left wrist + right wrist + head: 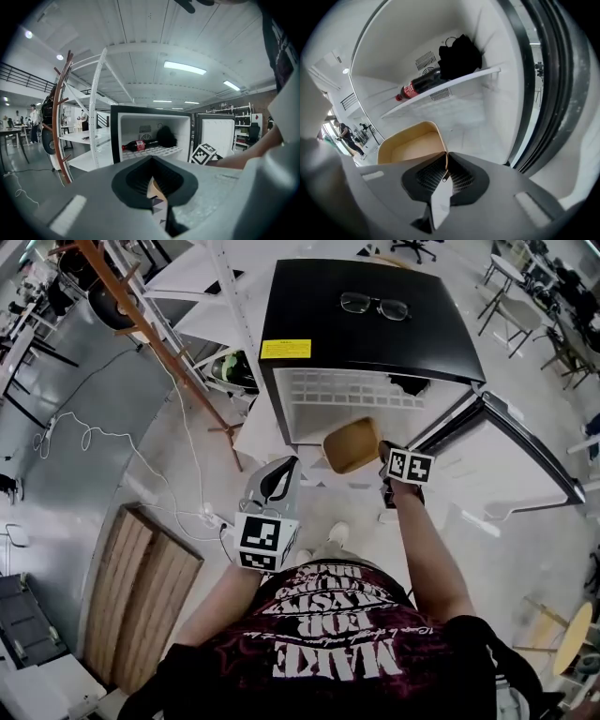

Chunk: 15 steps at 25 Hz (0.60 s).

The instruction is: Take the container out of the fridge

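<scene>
Right claw [443, 160]: clenched on the near rim of the container [410, 143]. One thin wall is pinched between my jaws, close to a corner.
Left claw [281, 472]: clenched on nothing. I hold it back in front of my body, well apart from the fridge [375, 334].
Container position: at the mouth of the lower compartment, below the shelf [454, 79]. It hangs from my right claw with nothing visible beneath it. I cannot tell whether its far end has cleared the sill.
Container contents: the part of the inside that shows looks bare.
Hazard 1, rotation in the grip: the hold is on one edge, off centre. I judge that the tub's own weight could swing it down about the jaws and work the rim loose.
Hazard 2, shelf strike: a bottle [419, 84] lies on its side on the shelf, beside a black bundle [459, 56]. If I lift while drawing back, the rim could knock the shelf front and set the bottle rolling.
Hazard 3, door edge: the open door [511, 451] stands just to my right. A pull that drifts that way could catch the claw or the tub on it.
Hazard 4, no second support: my left claw is too far off to stop a slip.
Precaution: pull straight and level toward me, and bring the left claw under the base early.
</scene>
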Tool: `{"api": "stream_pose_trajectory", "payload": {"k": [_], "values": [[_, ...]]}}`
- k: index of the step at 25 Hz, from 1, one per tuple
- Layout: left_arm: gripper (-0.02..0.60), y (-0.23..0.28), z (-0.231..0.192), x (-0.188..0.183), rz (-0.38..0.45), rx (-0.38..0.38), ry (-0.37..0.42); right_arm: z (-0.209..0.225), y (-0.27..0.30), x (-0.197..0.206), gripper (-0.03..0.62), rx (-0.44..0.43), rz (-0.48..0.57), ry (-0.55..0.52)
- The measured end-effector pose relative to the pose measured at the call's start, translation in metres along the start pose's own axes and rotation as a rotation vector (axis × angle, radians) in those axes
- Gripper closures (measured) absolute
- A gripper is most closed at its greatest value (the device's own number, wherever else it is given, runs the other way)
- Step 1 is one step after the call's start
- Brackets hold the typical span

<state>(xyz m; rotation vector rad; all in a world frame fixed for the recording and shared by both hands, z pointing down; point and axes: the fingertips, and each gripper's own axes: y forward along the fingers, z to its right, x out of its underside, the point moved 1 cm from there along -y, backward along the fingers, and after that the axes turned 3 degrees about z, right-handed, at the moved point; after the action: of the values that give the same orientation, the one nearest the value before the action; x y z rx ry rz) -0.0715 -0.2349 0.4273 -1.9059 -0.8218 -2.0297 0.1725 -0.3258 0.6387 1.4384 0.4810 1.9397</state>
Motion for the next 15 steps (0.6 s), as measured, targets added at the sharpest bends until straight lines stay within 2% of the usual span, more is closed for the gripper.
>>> {"api": "stream_pose_trajectory", "payload": {"k": [15], "values": [[0.581,-0.003,0.026,0.0,0.008,0.059,-0.021,-0.056,-0.074,-0.036,0.546,-0.131,0.175,0.053]]}}
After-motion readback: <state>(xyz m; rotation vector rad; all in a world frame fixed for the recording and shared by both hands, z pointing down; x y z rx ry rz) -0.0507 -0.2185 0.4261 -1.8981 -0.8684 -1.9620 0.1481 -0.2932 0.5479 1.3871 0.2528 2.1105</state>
